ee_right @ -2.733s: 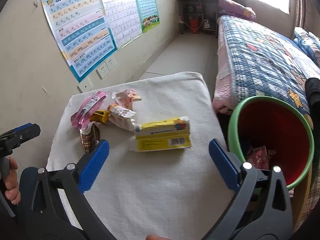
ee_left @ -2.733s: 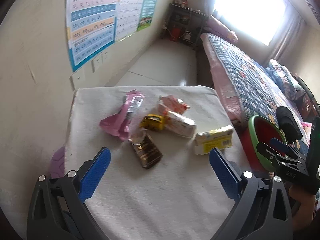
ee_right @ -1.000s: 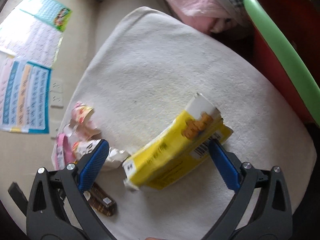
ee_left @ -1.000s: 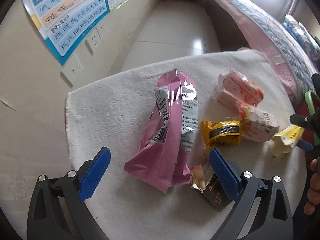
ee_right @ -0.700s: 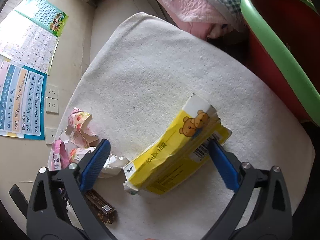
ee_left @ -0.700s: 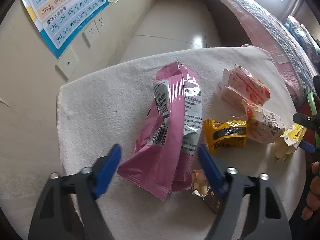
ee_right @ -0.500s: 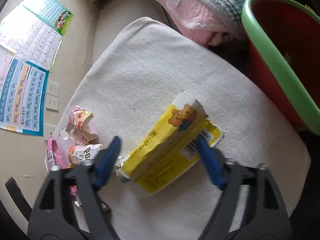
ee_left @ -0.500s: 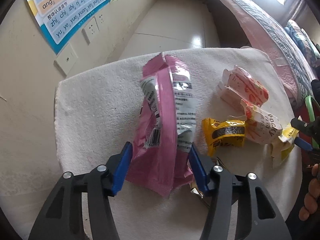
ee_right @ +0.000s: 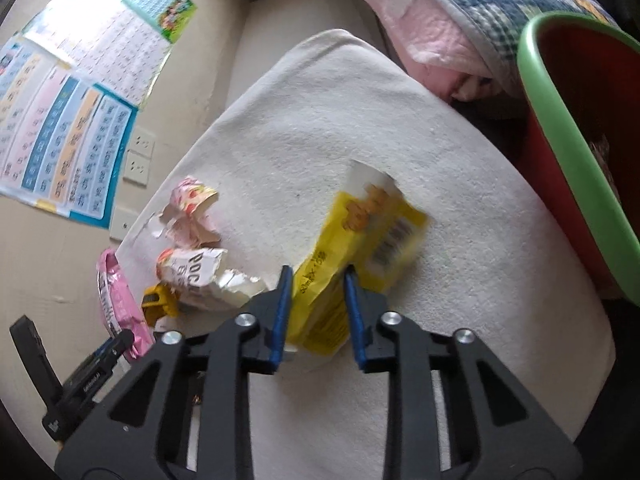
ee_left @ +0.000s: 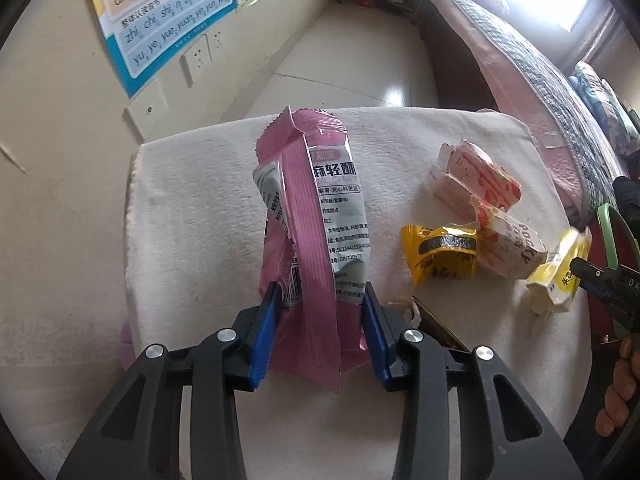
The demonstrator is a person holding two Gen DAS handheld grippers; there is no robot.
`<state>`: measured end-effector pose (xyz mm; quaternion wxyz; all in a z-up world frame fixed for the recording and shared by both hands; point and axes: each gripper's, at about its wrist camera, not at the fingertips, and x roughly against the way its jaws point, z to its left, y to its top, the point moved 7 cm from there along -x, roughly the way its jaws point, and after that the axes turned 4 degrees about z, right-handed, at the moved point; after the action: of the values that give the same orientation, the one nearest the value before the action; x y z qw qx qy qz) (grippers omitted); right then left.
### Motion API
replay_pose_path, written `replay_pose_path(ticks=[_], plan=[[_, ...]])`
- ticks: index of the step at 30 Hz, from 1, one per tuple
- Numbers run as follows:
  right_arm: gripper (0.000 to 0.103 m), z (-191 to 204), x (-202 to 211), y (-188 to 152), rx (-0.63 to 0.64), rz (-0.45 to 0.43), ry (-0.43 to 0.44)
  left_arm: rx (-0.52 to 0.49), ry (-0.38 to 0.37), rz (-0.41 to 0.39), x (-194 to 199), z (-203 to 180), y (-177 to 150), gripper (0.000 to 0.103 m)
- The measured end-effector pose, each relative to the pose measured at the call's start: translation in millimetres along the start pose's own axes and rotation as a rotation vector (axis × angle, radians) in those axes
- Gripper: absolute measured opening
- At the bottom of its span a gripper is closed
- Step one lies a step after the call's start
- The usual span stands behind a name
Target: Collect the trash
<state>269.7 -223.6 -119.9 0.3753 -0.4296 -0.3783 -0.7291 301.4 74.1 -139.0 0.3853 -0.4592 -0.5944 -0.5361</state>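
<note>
Meanwhile, left gripper [ee_left: 320,320] fingers close on a crinkled pink foil wrapper [ee_left: 310,220]; beside it, right gripper [ee_right: 315,308] fingers squeeze a crushed yellow carton [ee_right: 352,248].

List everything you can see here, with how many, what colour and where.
pink snack bag: 1, pink and silver, between left gripper pads
yellow carton: 1, yellow, between right gripper pads
Pocky boxes: 2, pink-white, torn, on cloth
yellow wrapper: 1, yellow-black, beside them
brown wrapper: 1, partly hidden
cloth: 1, cream, covers table
bin: 1, red, green rim, right of table
bed: 1, pink and blue
posters: several, wall
left gripper: black, blue pads, closing
right gripper: same, closing
</note>
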Motion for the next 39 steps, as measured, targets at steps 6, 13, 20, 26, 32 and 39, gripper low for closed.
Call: replay_pose_path(ticks=[6,13,20,26,32,39], plan=[[0.021,5,11,-5,0.107,-0.024,-0.002,0.003,0.021,-0.05,18,6,-2,0.037],[0.019,18,36,-15,0.249,-0.06,0.005,0.018,0.022,-0.116,41,4,-5,0.037],[0.019,37,66,-31,0.398,-0.117,-0.013,0.044,-0.027,-0.168,60,-15,-23,0.037],[0.019,43,82,-47,0.459,-0.127,0.023,0.06,-0.078,-0.201,77,-34,-43,0.037],[0.019,39,96,-59,0.497,-0.147,0.028,0.047,-0.11,-0.22,90,-52,-64,0.037],[0.019,40,115,-77,0.578,-0.195,0.006,0.042,-0.135,-0.225,101,-63,-85,0.037]])
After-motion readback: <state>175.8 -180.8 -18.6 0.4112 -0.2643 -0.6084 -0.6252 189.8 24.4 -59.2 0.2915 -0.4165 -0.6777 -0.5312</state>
